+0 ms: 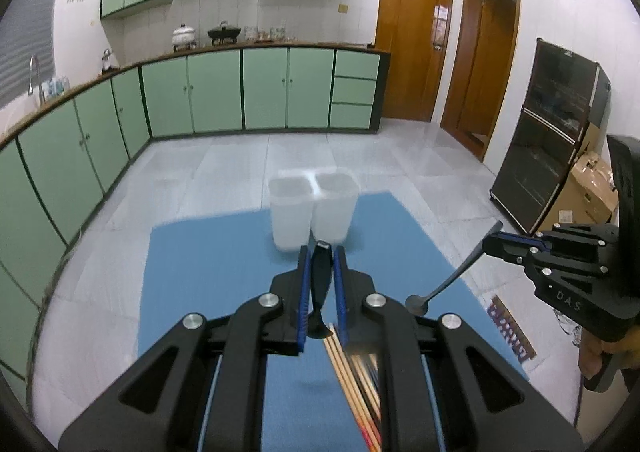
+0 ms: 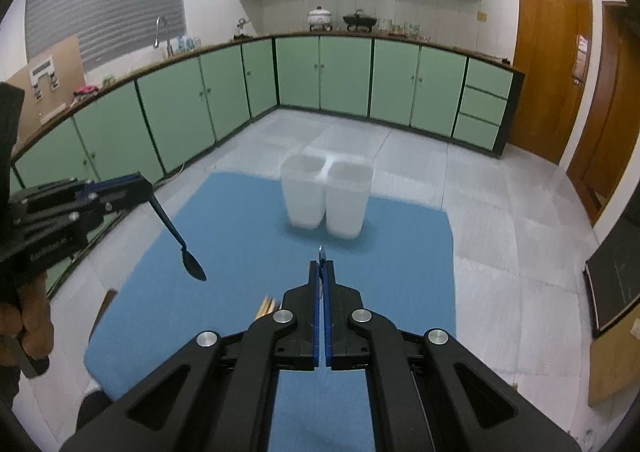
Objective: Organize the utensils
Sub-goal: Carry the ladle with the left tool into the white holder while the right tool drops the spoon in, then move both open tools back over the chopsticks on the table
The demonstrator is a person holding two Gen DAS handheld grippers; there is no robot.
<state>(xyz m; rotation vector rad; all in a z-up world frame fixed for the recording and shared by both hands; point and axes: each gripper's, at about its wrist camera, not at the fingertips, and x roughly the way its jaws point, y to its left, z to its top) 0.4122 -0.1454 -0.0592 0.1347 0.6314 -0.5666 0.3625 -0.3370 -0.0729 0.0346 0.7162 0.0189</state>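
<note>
- Transport is the step in hand, as I judge it: both grippers hold a spoon aloft over the blue mat (image 1: 224,272), neither yet at the holder.
- Left gripper (image 1: 321,252): jaws clamped on the thick handle of a black spoon (image 1: 320,288). In the right wrist view this spoon (image 2: 192,264) hangs bowl-down at about 9 o'clock, clear above the mat.
- Right gripper (image 2: 321,266): jaws pressed together on a thin handle whose tip just pokes out past them. In the left wrist view it is a grey metal spoon (image 1: 440,288), slanting down from the jaws at 3 o'clock, bowl lowest.
- White holder (image 2: 326,196) stands at the mat's far edge, 12 o'clock from both grippers, well apart from either spoon. It has two compartments side by side; both look empty, though the blur leaves that uncertain.
- Chopsticks (image 1: 356,380) lie on the mat under the left gripper, toward 6 o'clock; their ends show beside the right gripper too (image 2: 266,306).
- Count: two spoons, one per gripper; one holder with two compartments; one bundle of chopsticks, too overlapped and hidden to number; one mat.
- Next move, by my reckoning: carry a spoon forward to 12 o'clock over one compartment, turn it upright, lower it in, and only then part the jaws. Sorting spoons to one side would leave the other for chopsticks.
- Risk: the dangling metal spoon may swing or catch the rim.
</note>
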